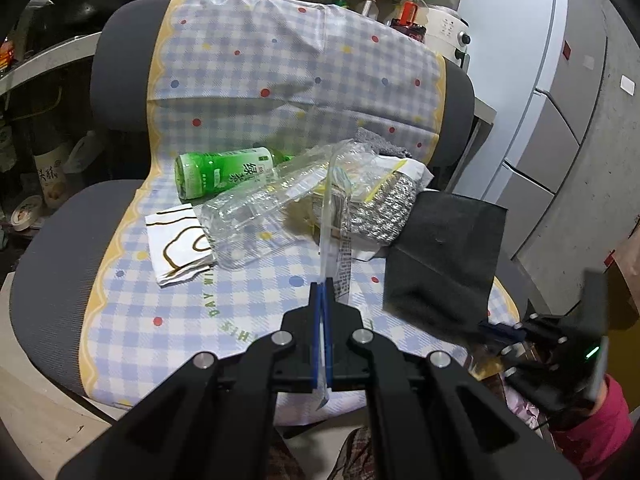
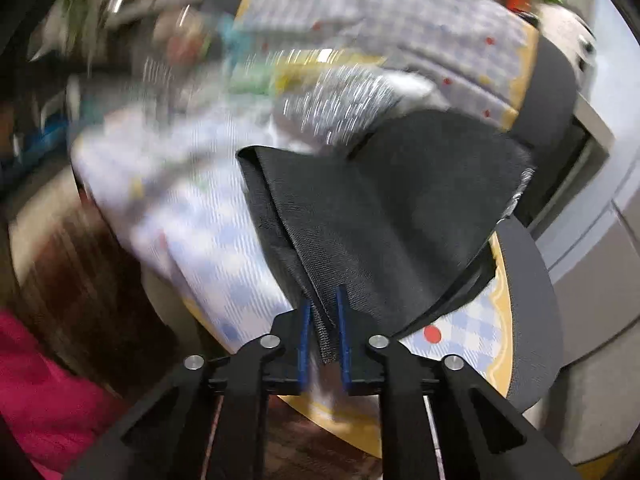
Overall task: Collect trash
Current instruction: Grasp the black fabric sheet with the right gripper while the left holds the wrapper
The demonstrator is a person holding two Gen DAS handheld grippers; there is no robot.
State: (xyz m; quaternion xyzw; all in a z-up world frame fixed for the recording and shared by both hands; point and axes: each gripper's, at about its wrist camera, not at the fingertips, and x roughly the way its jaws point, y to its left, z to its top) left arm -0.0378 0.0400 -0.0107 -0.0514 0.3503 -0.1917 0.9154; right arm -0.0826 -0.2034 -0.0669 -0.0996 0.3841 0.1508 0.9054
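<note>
Trash lies on a chair seat covered by a checked cloth (image 1: 224, 304). My left gripper (image 1: 322, 286) is shut on the edge of a clear plastic zip bag (image 1: 340, 184), which stretches up from the jaws. My right gripper (image 2: 323, 306) is shut on a black fabric bag (image 2: 384, 216), held up over the seat's right side; the black fabric bag also shows in the left wrist view (image 1: 444, 256). A green tea bottle (image 1: 220, 172) lies on its side behind a crushed clear bottle (image 1: 248, 216). A white napkin (image 1: 180, 244) and a silvery mesh packet (image 1: 384, 208) lie beside them.
The grey office chair (image 1: 120, 64) stands by a grey cabinet (image 1: 560, 128). Shelves with bottles and jars (image 1: 376, 0) are behind it. Wooden floor shows below. The right wrist view is blurred by motion.
</note>
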